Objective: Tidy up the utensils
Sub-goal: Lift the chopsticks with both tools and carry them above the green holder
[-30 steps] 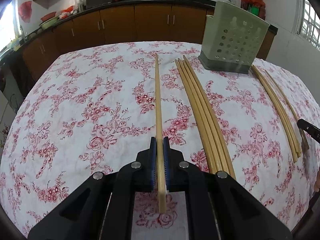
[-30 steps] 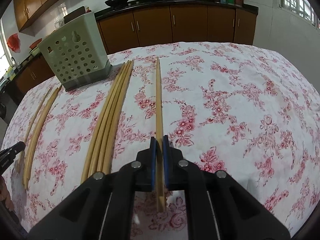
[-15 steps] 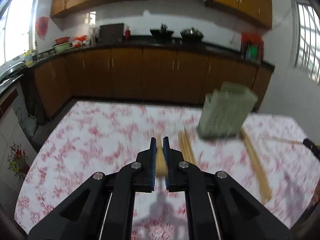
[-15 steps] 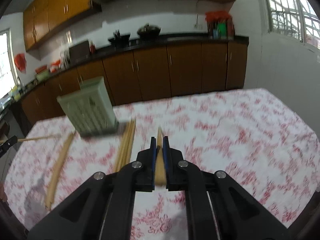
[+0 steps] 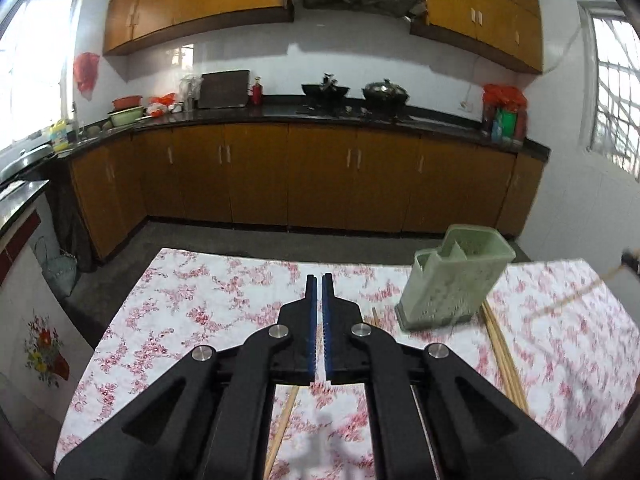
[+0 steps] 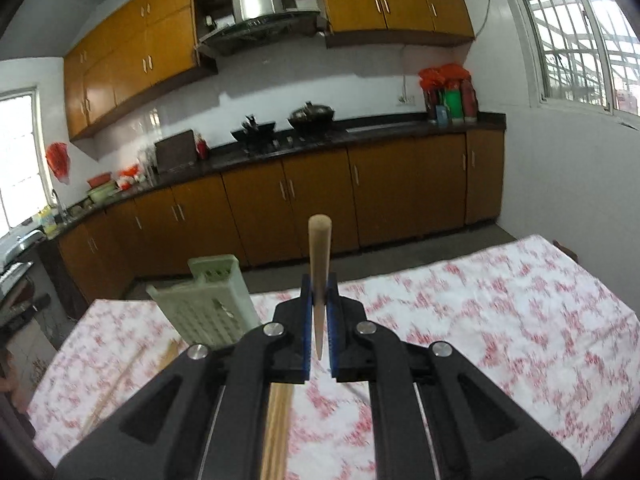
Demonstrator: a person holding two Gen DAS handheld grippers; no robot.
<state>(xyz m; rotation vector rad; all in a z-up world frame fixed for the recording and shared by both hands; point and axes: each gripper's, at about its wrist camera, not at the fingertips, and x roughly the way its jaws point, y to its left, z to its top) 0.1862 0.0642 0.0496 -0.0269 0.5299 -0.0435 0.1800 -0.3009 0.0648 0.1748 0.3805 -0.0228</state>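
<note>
Here the right gripper is raised above the table, and its blue pads are pressed on one wooden chopstick. The chopstick points forward and up between the jaws, with its round end toward the kitchen cabinets.

The left gripper is also lifted over the flowered tablecloth. Its jaws are nearly together, with only a thin slit between them, and no chopstick shows in that slit. A single chopstick is seen below the gripper body, slanted; I cannot tell if it lies on the cloth or is carried.

The green perforated utensil holder stands upright near the far edge of the table, toward the right side in the left wrist view. A bundle of chopsticks lies on the cloth just beside its base and runs toward the near edge. In the right wrist view the holder is to the left, and more chopsticks lie on the cloth in front of it, blurred.
</note>
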